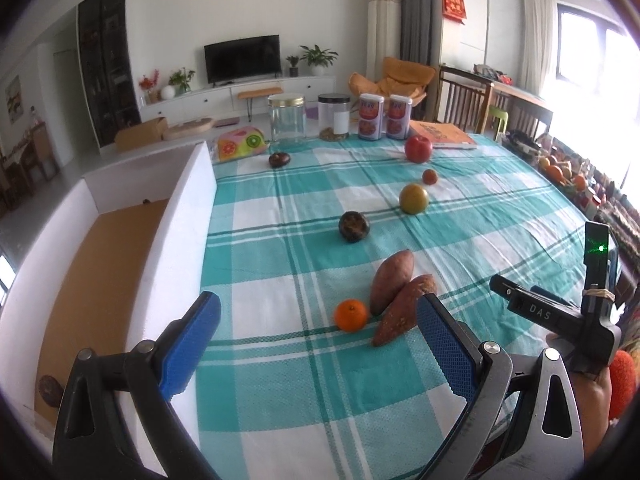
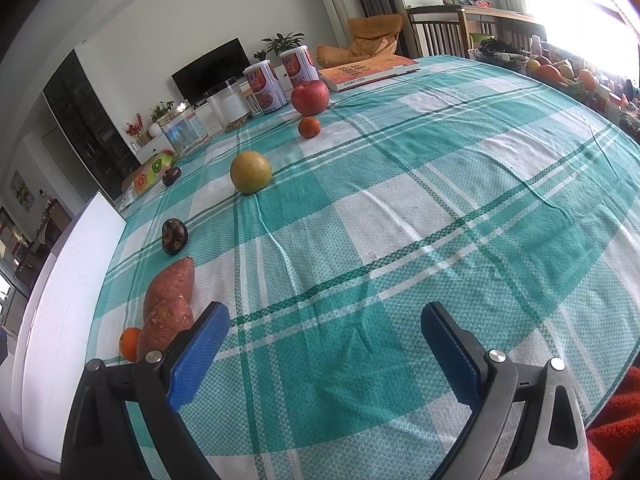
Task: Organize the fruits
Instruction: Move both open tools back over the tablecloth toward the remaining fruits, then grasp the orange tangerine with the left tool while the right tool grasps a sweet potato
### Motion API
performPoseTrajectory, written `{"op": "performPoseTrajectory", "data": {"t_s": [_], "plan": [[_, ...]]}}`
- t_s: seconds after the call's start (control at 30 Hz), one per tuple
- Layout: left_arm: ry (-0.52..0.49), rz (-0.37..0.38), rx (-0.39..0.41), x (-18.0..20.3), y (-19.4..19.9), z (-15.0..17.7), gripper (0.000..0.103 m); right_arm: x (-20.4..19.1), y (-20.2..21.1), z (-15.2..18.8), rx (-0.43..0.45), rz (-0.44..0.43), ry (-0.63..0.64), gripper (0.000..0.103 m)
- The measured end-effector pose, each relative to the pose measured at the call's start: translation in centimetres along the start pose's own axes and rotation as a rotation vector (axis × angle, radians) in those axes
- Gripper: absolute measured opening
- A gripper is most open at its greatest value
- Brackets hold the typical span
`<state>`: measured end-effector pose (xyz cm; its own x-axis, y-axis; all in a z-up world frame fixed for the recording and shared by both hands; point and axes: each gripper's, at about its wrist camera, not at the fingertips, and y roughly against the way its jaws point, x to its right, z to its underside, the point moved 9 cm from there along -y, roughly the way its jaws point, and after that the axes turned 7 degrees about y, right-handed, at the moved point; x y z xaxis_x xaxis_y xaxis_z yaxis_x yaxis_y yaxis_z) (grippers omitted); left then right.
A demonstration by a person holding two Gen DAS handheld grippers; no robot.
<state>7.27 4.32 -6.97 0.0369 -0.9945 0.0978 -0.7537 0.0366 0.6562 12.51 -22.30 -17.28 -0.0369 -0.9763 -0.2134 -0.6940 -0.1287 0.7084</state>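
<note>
Both grippers, left gripper [image 1: 318, 322] and right gripper [image 2: 324, 332], hover with fingers wide apart and empty, so I'd start with the small orange [image 1: 351, 315] sitting on the worktop [image 1: 280, 380] just beside the sweet potatoes [image 1: 394, 300], squeezing gently.

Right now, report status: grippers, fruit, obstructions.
Left gripper open, empty. Right gripper open, empty. Fruit loose on cloth: orange nearest, touching a sweet potato; box left. Nothing blocking.

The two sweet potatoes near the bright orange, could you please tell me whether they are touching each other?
Touching. The left wrist view shows the farther sweet potato lying flank to flank against the nearer sweet potato, with no cloth visible between them along their shared edge.
</note>
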Motion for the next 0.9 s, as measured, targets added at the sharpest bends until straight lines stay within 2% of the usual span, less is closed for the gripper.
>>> {"op": "performPoseTrajectory", "data": {"t_s": [0.63, 0.9], "plan": [[0.046, 0.026, -0.062, -0.8, -1.1, 0.6, 0.099, 0.0, 0.0, 0.0, 0.002, 0.0, 0.0, 0.096], [0.126, 0.074, -0.141, -2.0, -2.4, 0.4, 0.099, 0.3, 0.2, -0.1, 0.004, -0.007, -0.024, 0.096]]}}
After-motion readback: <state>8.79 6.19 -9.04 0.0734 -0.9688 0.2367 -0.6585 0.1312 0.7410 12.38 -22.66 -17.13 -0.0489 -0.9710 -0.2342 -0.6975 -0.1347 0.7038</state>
